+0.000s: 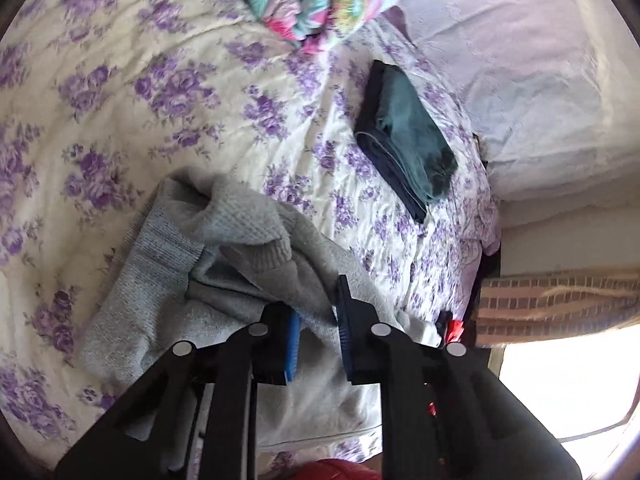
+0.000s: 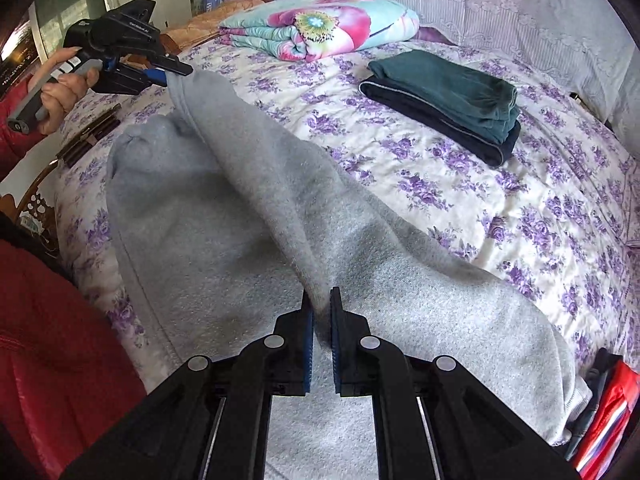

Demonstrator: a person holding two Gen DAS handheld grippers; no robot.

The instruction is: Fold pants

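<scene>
Grey sweatpants (image 2: pixel 224 216) lie partly lifted on the floral bed. My right gripper (image 2: pixel 321 304) is shut on a raised ridge of the grey fabric close to the camera. My left gripper (image 2: pixel 168 74) shows at the far left of the right wrist view, shut on the other end of that same fold and holding it up. In the left wrist view the left gripper (image 1: pixel 318 312) has the grey pants (image 1: pixel 240 248) between its blue pads, with bunched fabric hanging below.
A folded stack of teal and navy pants (image 2: pixel 448 100) lies on the bed at the right, also in the left wrist view (image 1: pixel 408 140). A folded floral quilt (image 2: pixel 320 26) sits at the back. Red items (image 2: pixel 608 408) lie at the bed's right edge.
</scene>
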